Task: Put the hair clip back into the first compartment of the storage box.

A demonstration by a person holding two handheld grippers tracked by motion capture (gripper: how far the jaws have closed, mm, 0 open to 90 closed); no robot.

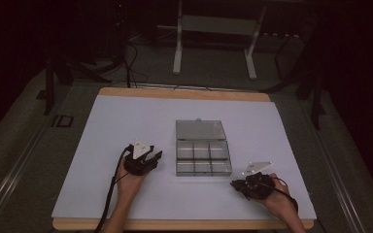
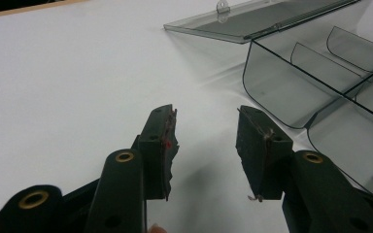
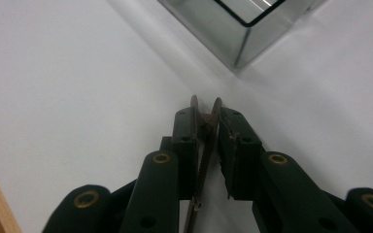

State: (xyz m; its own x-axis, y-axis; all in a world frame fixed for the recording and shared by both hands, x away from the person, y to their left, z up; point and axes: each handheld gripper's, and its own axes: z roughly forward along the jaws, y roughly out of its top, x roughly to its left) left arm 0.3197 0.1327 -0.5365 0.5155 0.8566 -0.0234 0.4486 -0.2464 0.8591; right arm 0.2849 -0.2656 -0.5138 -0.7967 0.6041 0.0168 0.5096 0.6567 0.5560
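A clear plastic compartment box (image 1: 203, 168) sits mid-table, its lid (image 1: 200, 129) folded flat behind it; the compartments look empty. My left gripper (image 1: 155, 157) rests on the white sheet just left of the box, open, with nothing between its jaws (image 2: 206, 121). In the left gripper view the box wall (image 2: 281, 92) and lid (image 2: 252, 19) lie ahead to the right. My right gripper (image 1: 235, 184) lies near the box's front right corner and points left. Its worn pads meet at the tips (image 3: 205, 115), and I make out nothing held. The box corner (image 3: 223, 34) is just ahead.
A white sheet (image 1: 126, 121) covers the wooden table, whose edge (image 1: 184, 93) shows at the back and front. A white metal stand (image 1: 177, 48) is on the floor beyond the table. Cables trail from both grippers toward the person.
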